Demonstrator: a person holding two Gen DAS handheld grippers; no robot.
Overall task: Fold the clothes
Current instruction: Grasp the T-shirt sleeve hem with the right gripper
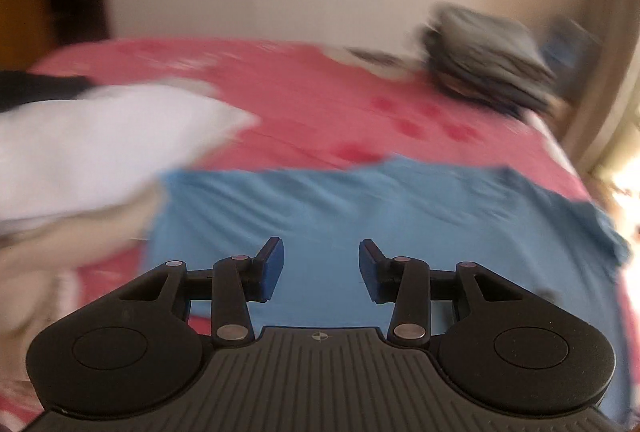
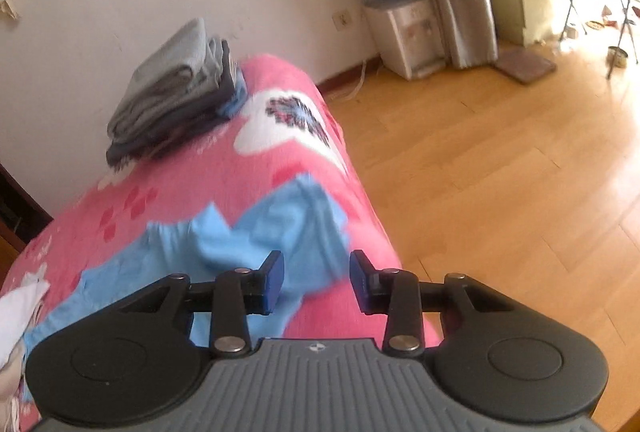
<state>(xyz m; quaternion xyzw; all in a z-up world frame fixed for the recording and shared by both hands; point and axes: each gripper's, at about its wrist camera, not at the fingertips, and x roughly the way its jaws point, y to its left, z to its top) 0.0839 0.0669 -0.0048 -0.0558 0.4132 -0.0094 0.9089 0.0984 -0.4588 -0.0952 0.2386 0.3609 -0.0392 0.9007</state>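
Observation:
A light blue garment lies spread on the pink flowered bed. My left gripper hovers over it, open, with nothing between its blue pads. In the right wrist view the same blue garment lies rumpled near the bed's edge, one sleeve end reaching toward the corner. My right gripper is above that end, open and empty. A stack of folded grey and dark clothes sits at the far corner of the bed; the same stack of folded clothes appears in the left wrist view.
A heap of white and cream clothes lies on the left of the bed. A dark garment lies behind it. Wooden floor runs along the bed's right side. A water dispenser, a curtain and a folding table stand by the wall.

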